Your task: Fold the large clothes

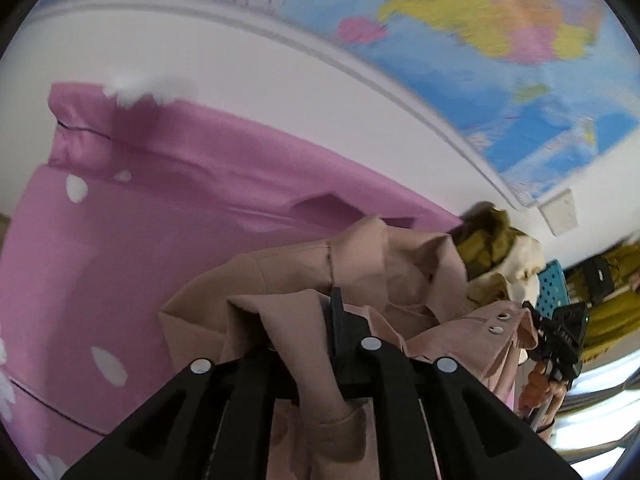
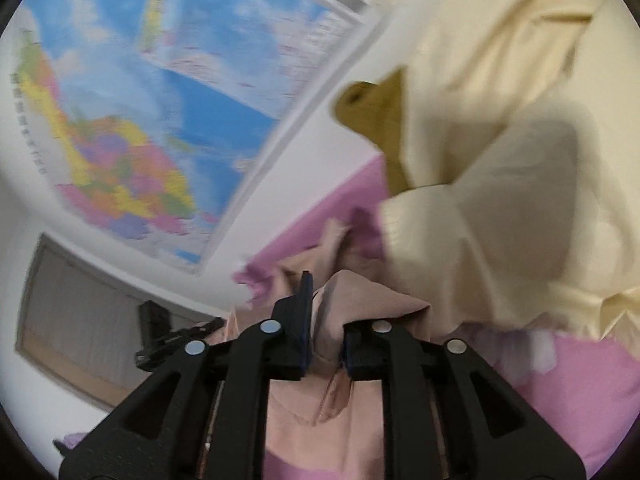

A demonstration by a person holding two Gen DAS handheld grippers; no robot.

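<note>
Two tongs are in your hands, and both grip the same big tan coat (image 1: 360, 280); your left tongs (image 1: 340, 320) are pinched almost fully closed on a fold of its cloth, which bunches up around the one black finger you can see; your right tongs (image 2: 326, 320) are closed on another bunch of the tan cloth, with a narrow gap between the two fingers that the cloth fills, and the cloth hangs down below them.

The coat sits over a pink bed sheet (image 1: 180, 208) with white petal shapes on it; part of it rests on the sheet and part is lifted by your tongs (how much is off the bed you cannot tell); two round metal snaps (image 1: 500, 322) show near one edge of the coat.

Beside the coat lies a pile of other clothes; one is cream (image 2: 500, 160) and one is olive green (image 2: 372, 108), and the cream one lies on top of the green one; the cream one is just beside the tan cloth in your right tongs.

Behind the bed a bright map (image 2: 140, 128) hangs on the white wall; everything looks a bit blurry.
</note>
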